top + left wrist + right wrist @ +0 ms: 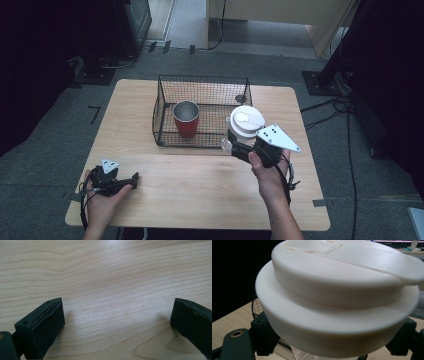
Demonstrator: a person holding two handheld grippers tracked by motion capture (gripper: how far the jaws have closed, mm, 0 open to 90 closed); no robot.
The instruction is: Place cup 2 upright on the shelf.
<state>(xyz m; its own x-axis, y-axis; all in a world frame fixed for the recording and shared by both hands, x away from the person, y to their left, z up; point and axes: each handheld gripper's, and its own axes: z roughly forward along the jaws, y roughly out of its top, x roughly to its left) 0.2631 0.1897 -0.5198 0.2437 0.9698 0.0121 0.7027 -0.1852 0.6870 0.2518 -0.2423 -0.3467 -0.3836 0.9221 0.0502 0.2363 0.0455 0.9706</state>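
Observation:
A clear cup with a white lid (246, 120) hangs a little above the table beside the front right corner of the black wire basket (160, 107). My right gripper (236, 146) is shut on the cup just under the lid. In the right gripper view the lid (337, 297) looms close, and black fingers (263, 336) flank the cup on both sides. A red cup (186, 120) with a metal rim stands upright inside the basket. My left gripper (131, 181) rests low at the table's front left, open, with bare wood between its jaws (117, 325).
The wooden table (200, 185) has free surface across its front half. Cables (345, 107) trail over the grey floor to the right. Dark stands sit at the back left and back right.

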